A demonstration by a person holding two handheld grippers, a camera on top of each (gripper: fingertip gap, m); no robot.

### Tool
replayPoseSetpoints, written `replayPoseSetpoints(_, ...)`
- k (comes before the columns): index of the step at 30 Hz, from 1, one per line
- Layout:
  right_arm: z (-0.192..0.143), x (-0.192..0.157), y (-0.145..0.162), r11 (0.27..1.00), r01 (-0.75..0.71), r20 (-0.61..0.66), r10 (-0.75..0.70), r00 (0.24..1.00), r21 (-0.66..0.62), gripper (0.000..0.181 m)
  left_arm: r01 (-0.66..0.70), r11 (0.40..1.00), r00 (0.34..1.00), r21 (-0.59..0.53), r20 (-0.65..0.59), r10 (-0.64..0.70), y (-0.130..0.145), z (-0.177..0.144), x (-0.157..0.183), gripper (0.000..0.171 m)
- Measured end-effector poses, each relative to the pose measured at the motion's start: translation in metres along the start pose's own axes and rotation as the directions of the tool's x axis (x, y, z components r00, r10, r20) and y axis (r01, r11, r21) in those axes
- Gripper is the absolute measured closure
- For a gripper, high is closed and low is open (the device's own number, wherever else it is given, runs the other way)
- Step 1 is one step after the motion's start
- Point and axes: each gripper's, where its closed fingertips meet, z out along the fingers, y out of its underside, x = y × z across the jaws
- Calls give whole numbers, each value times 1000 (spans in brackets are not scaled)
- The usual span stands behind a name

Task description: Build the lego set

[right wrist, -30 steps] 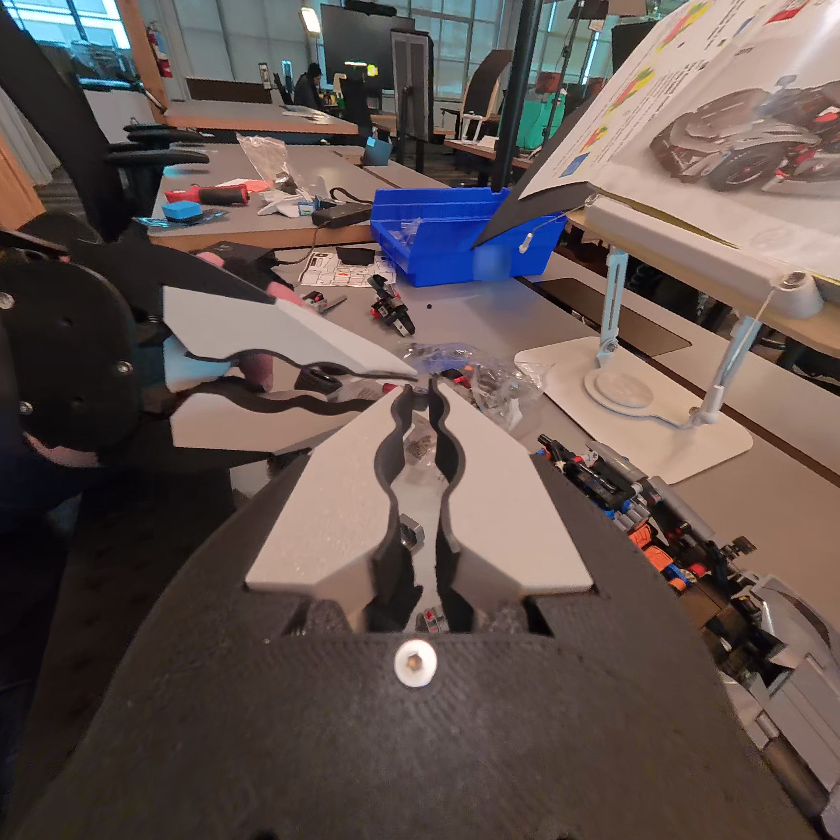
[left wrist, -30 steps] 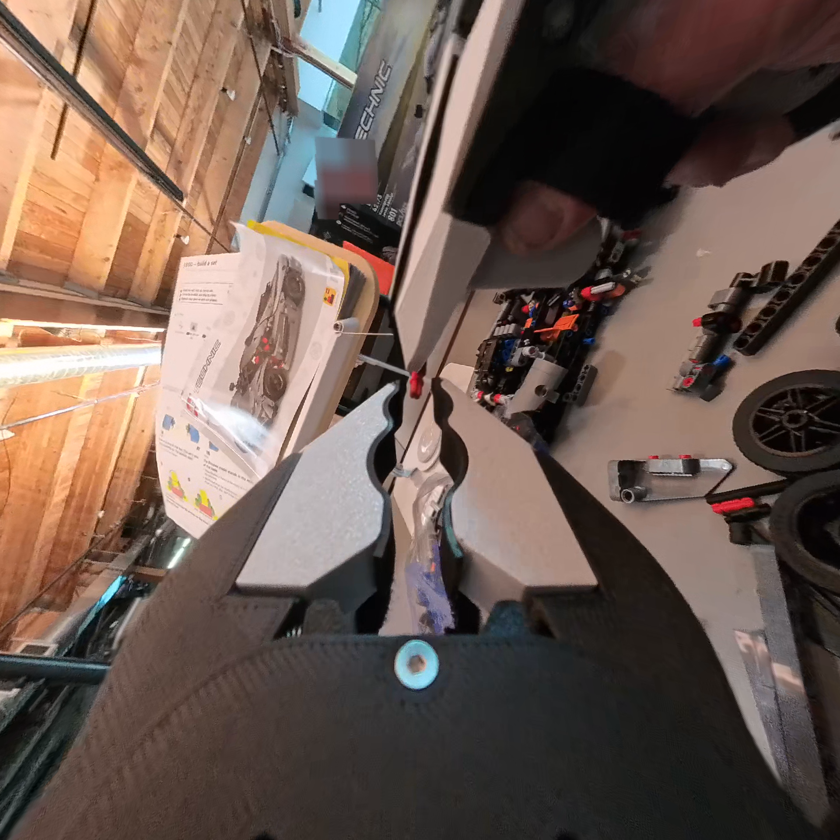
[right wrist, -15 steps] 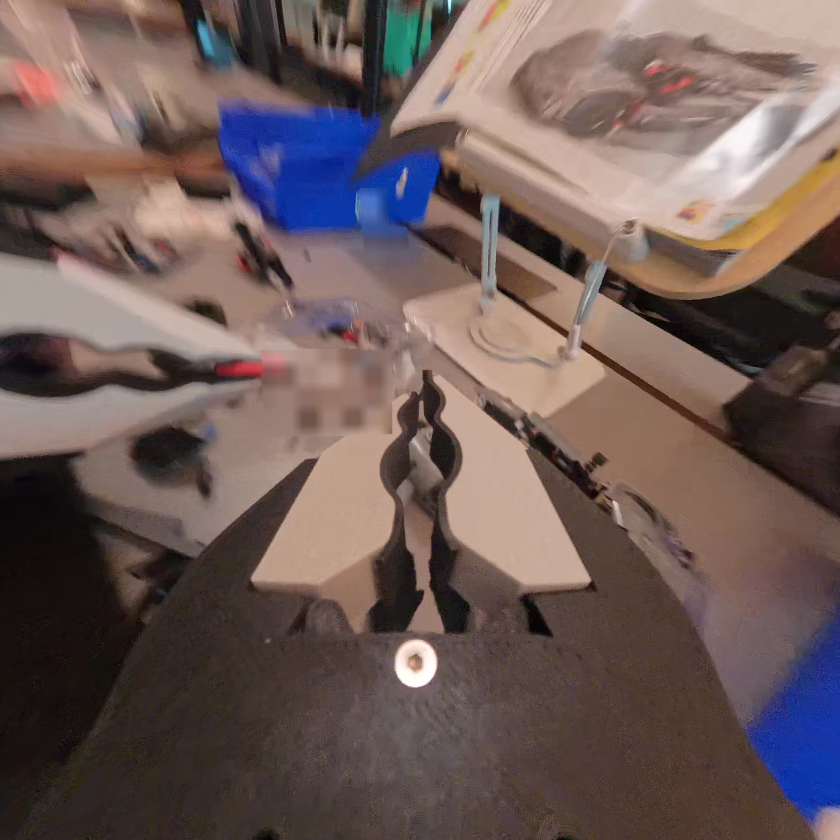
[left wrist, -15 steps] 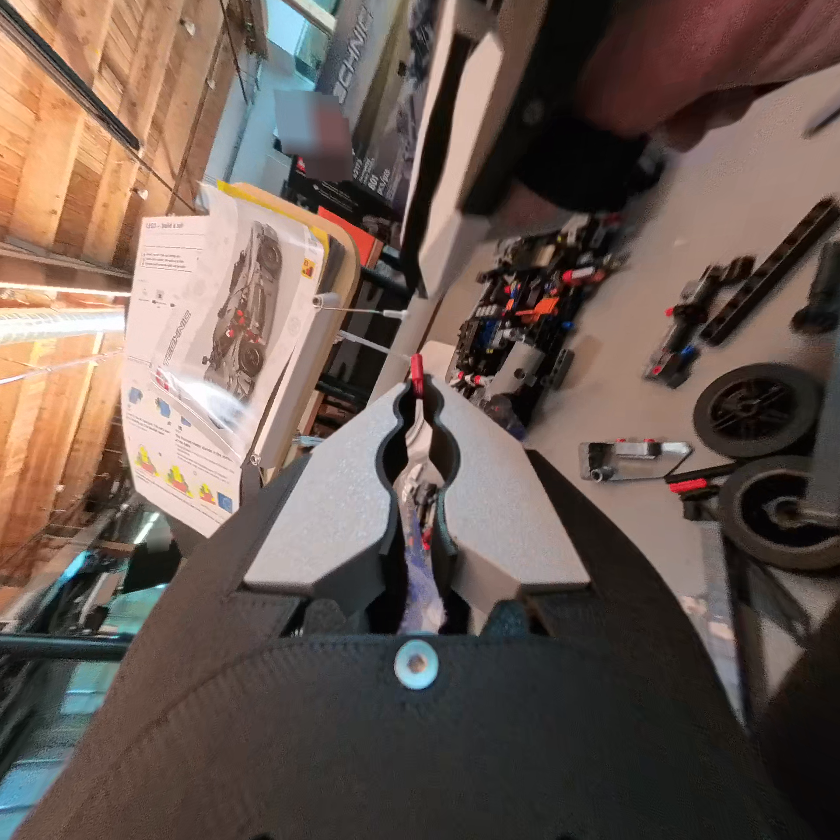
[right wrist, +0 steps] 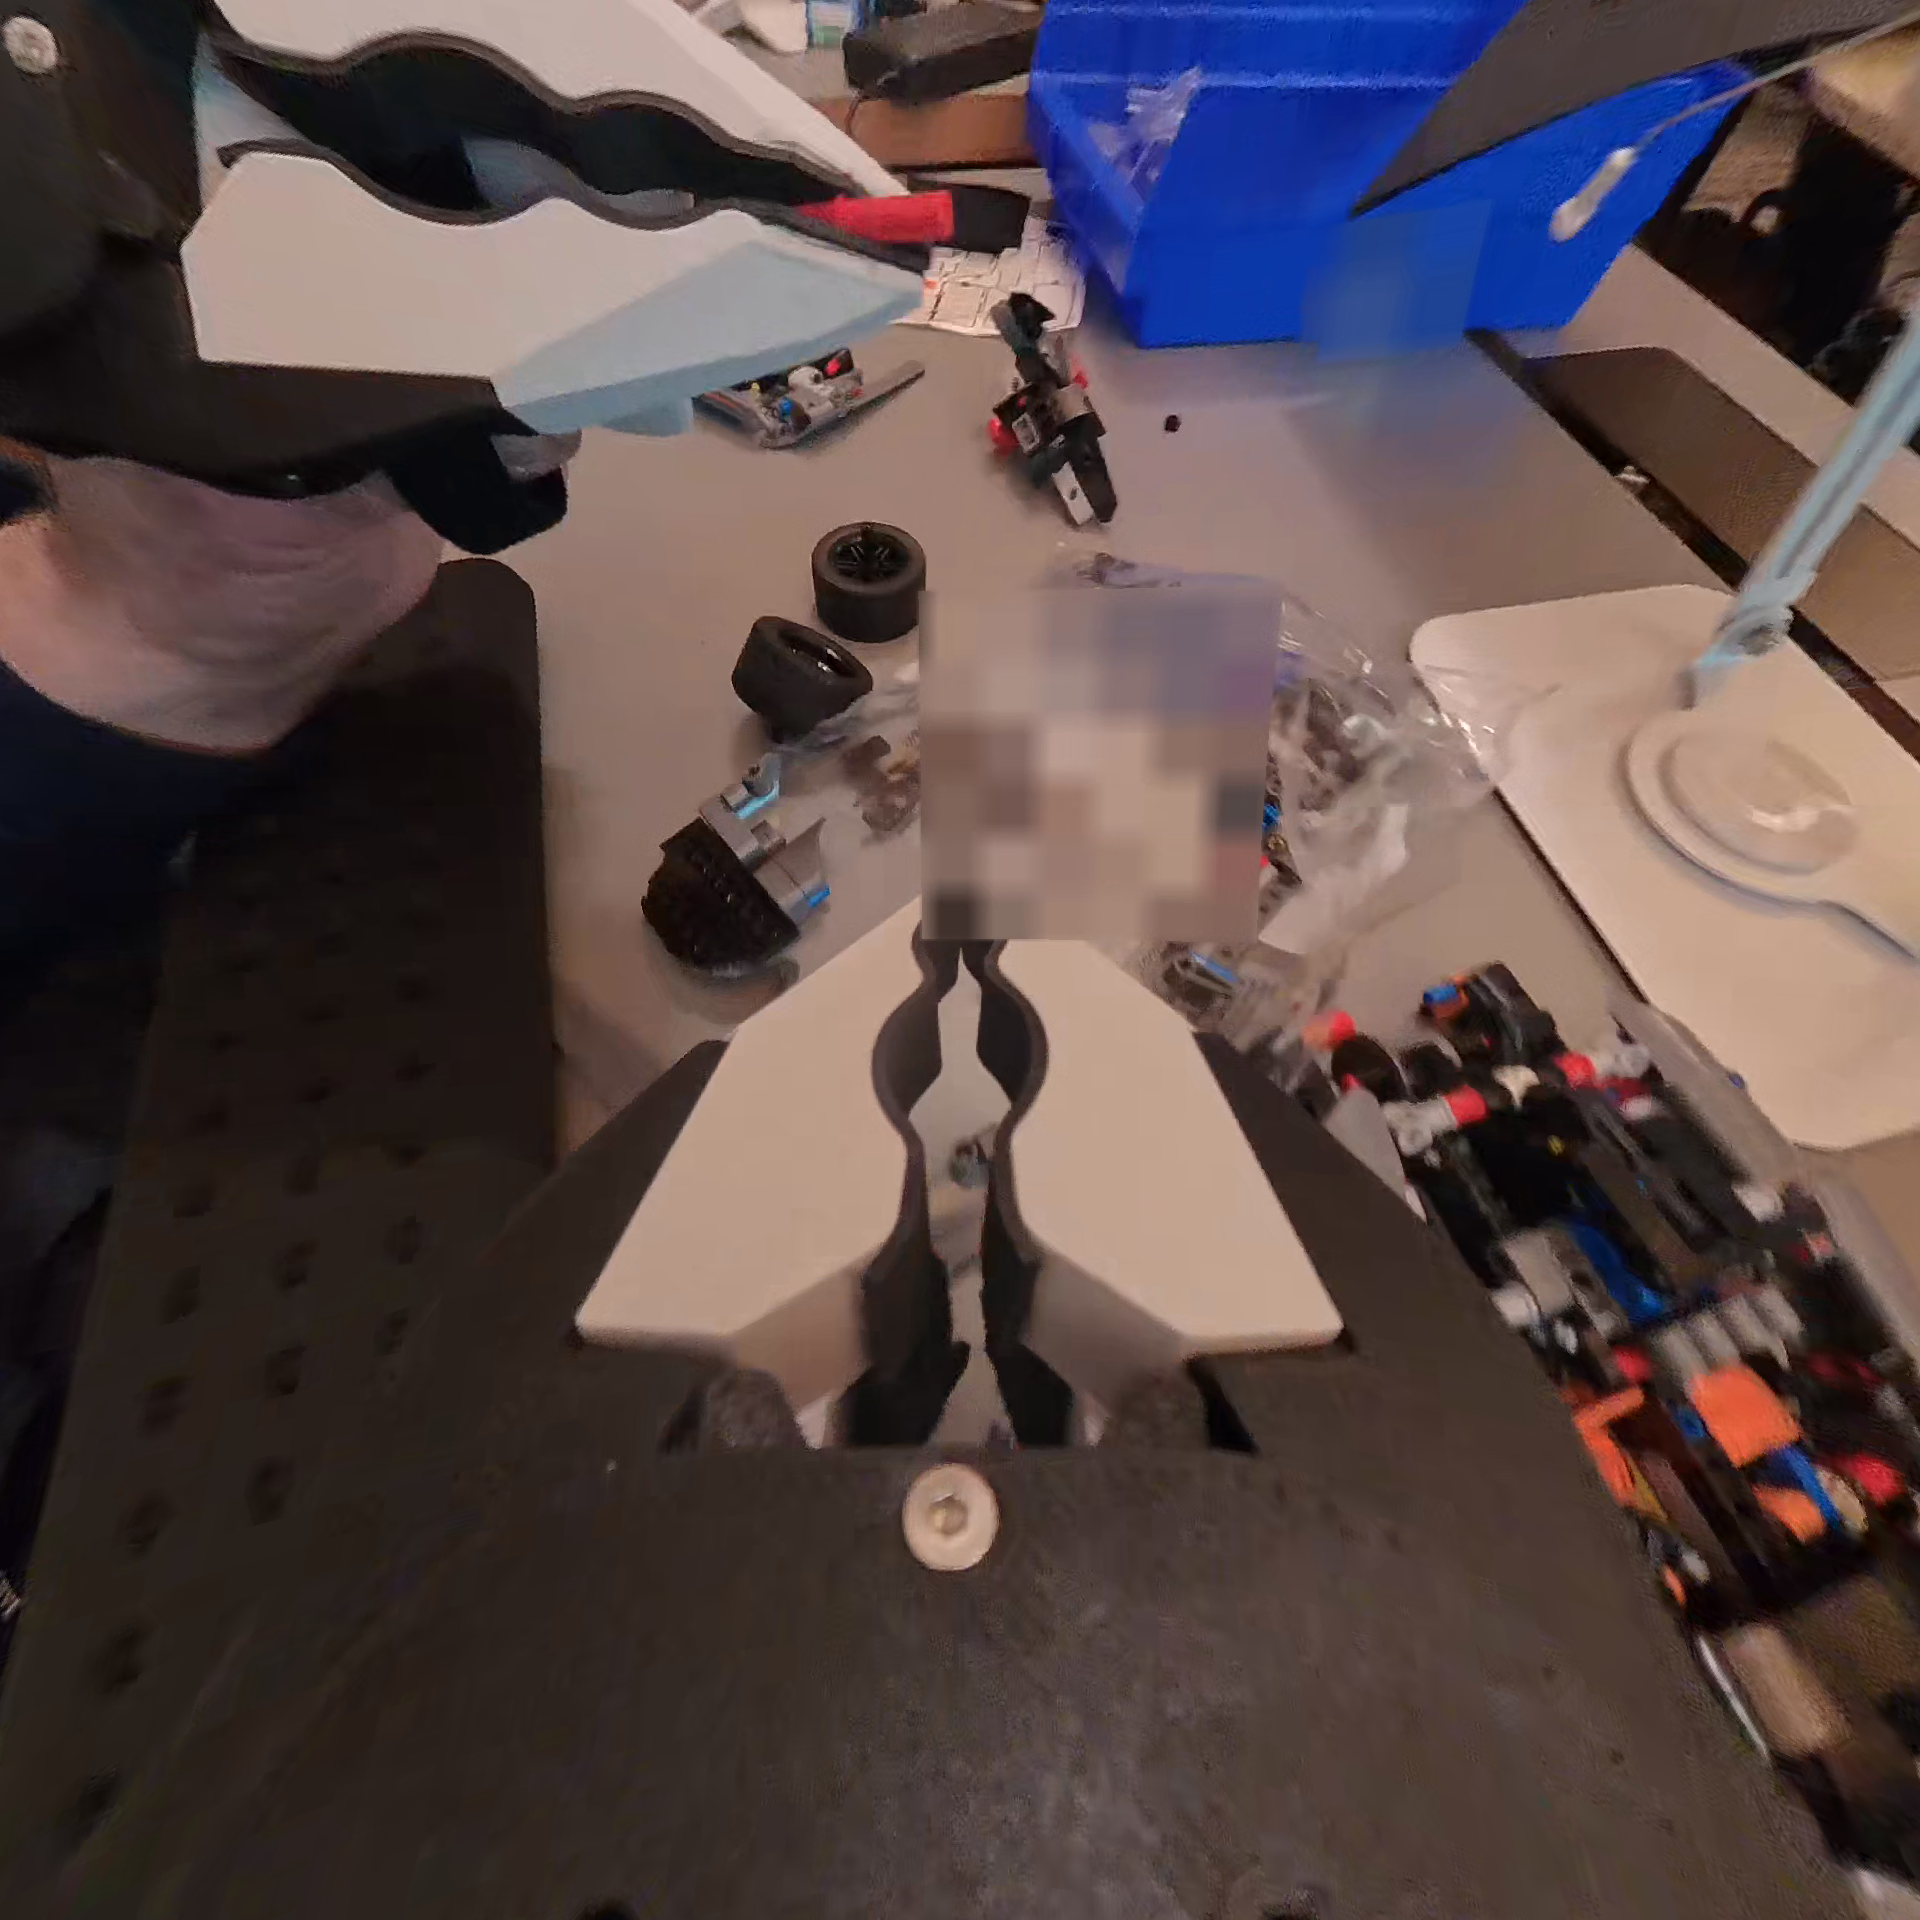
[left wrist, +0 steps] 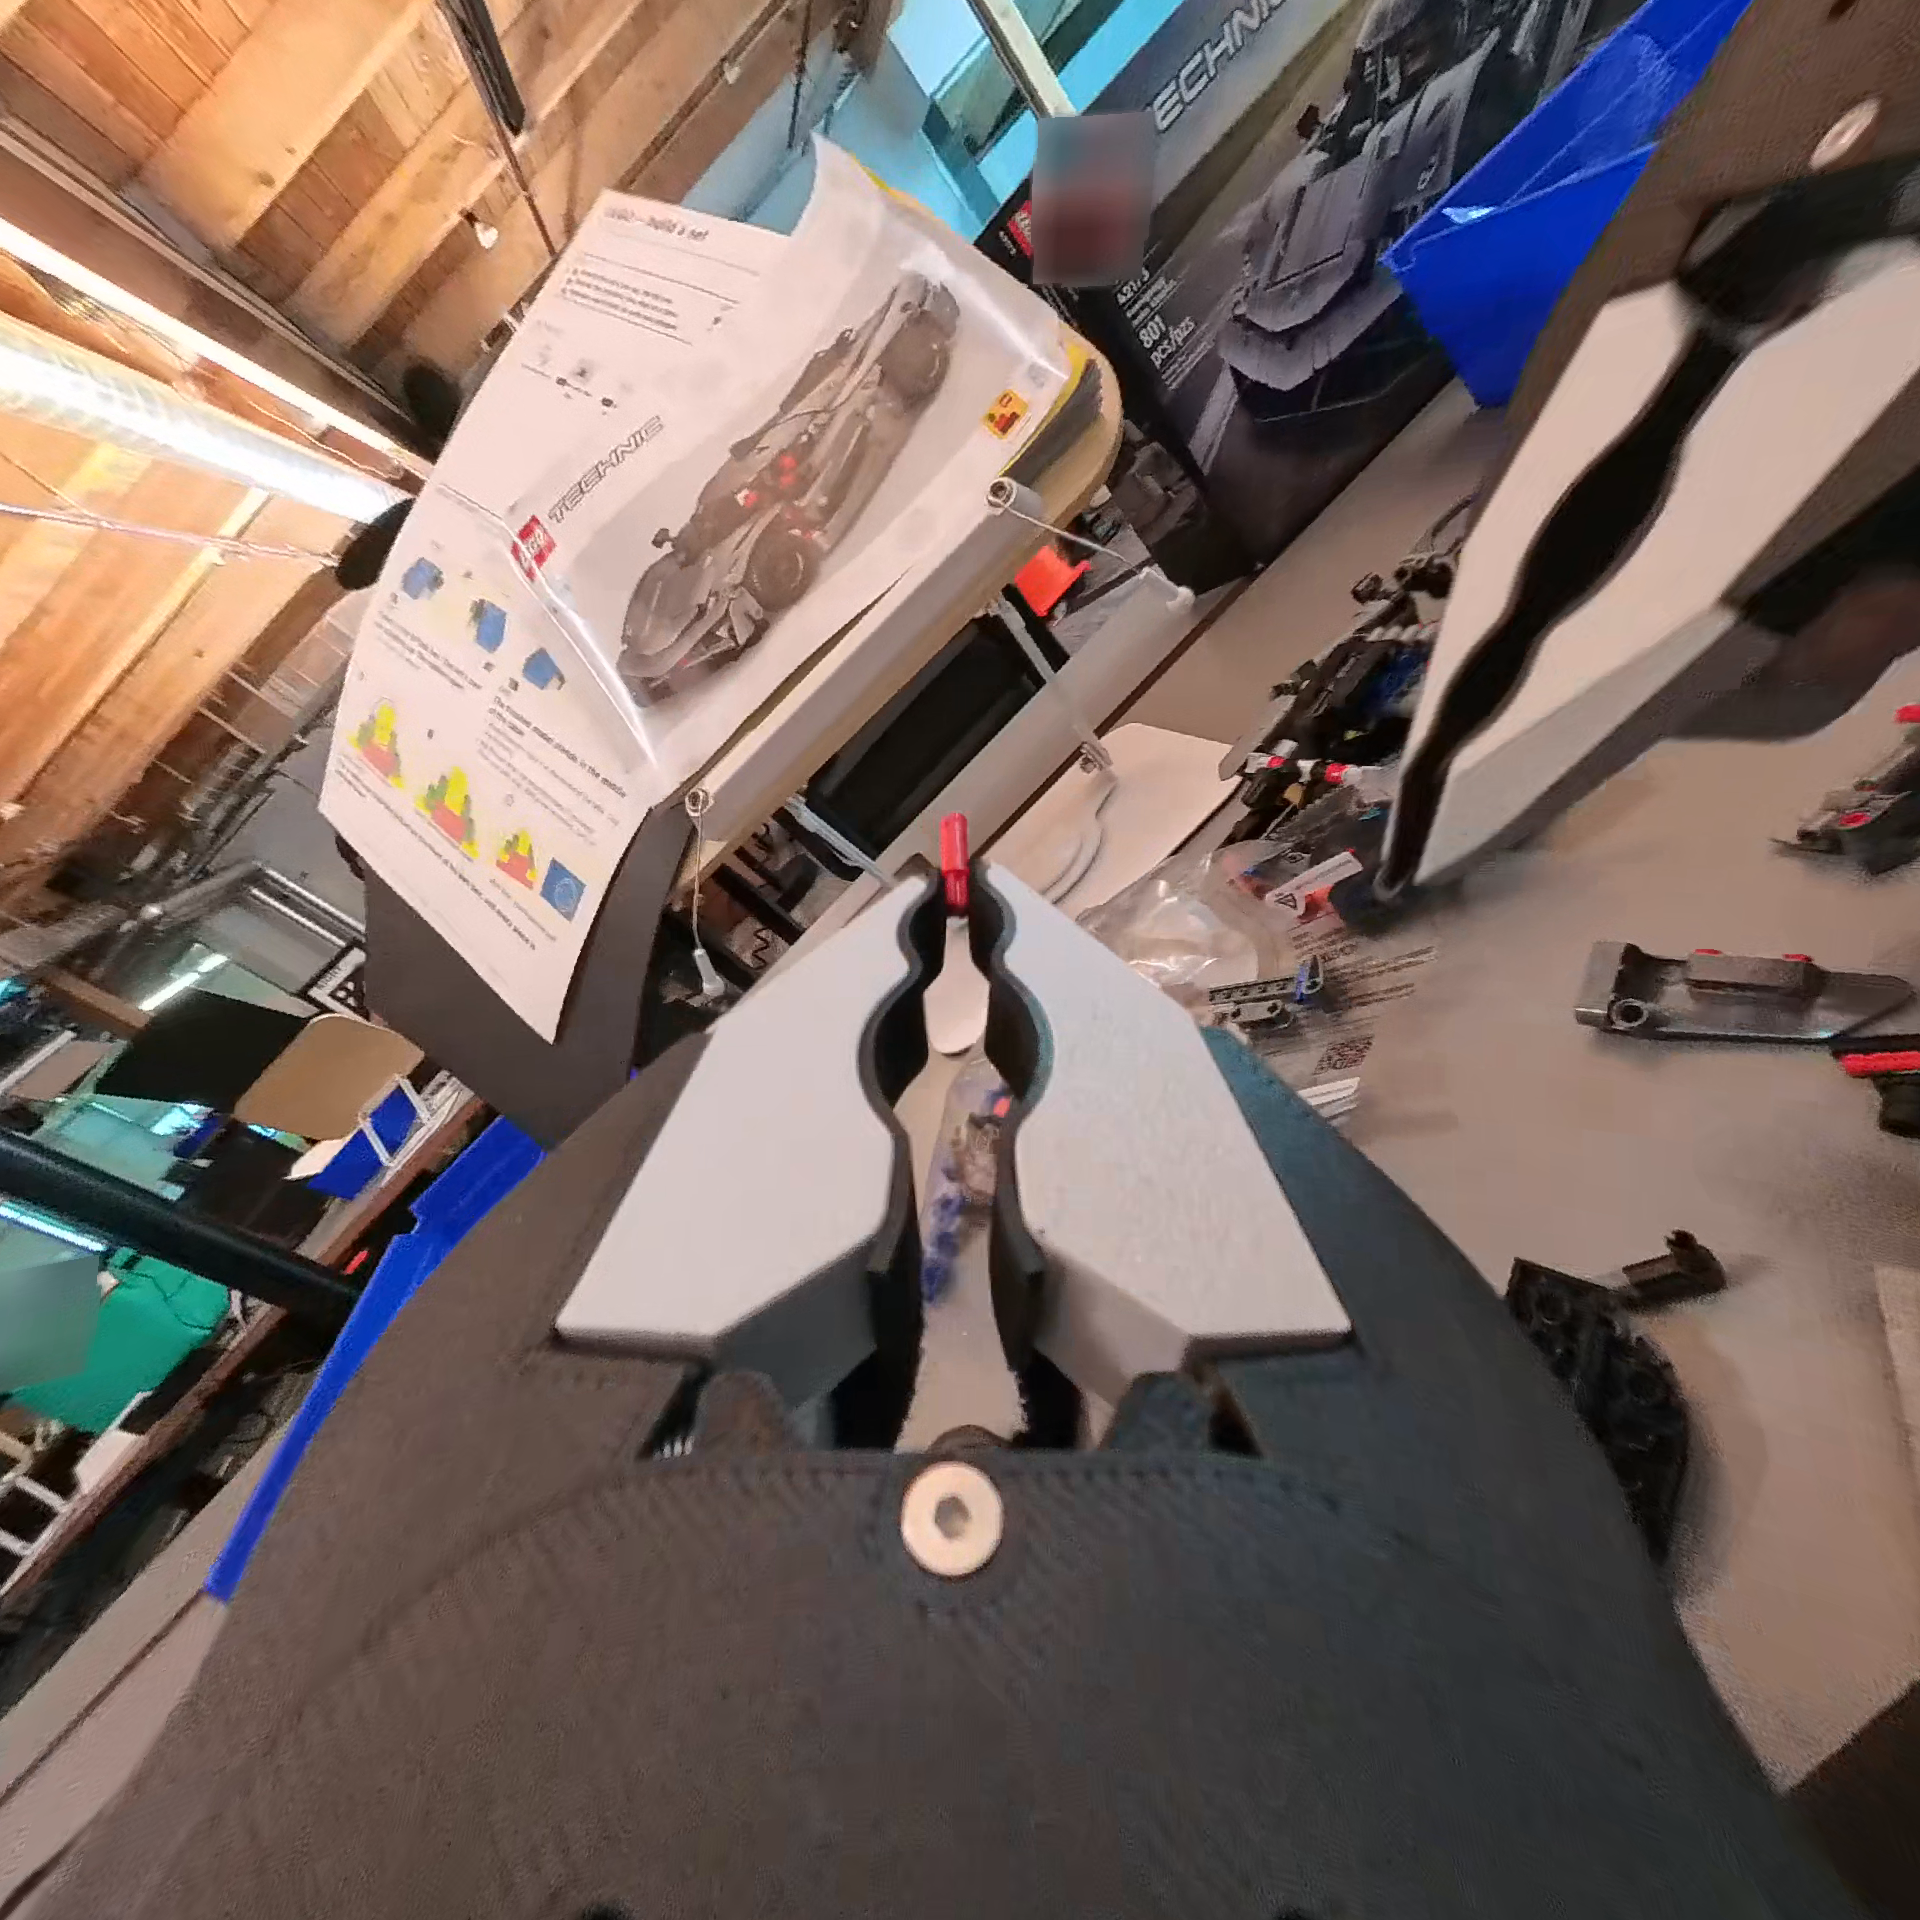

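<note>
My left gripper [left wrist: 953, 902] is shut on a small red pin [left wrist: 952, 857] that sticks out past its tips, held above the grey table [left wrist: 1507, 1122]. It also shows in the right wrist view, at the upper left, with the red pin [right wrist: 878, 215]. My right gripper [right wrist: 961, 951] is shut, and I see nothing between its jaws; a mosaic patch partly covers the tips. In the left wrist view the right gripper [left wrist: 1392, 883] hangs tip-down over a clear plastic bag [left wrist: 1174, 925]. The part-built car chassis [right wrist: 1621, 1278] lies at the right.
An instruction booklet [left wrist: 727, 499] rests on a stand with a white base [right wrist: 1714, 821]. Two black wheels [right wrist: 868, 584], a black grille part [right wrist: 717, 904], a small assembly [right wrist: 1049, 416] and a grey panel [left wrist: 1735, 1000] lie on the table. A blue bin [right wrist: 1299, 156] stands behind. One gripper's finger ends stand about 9 cm off the other's. Between my left fingertips and the small assembly [right wrist: 1049, 416] there is roughly 25 cm.
My left gripper has closed on the red pin and rolled more upright. My right gripper has drawn away from it and tilted down over the table.
</note>
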Motion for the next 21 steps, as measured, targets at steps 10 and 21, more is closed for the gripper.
replayPoseSetpoints(10, 3, 38, -12, 1000, -2, -123, 1, 992, -4, 164, 103, 995, 991, -16, -82, -103, 11, 3, 5, 170)
replayPoseSetpoints(21, -22, -26, -66, 911, -329, 474, 182, 862, 250, 161, -91, 982, 984, 166, -138, 114, -26, -6, 38, 170)
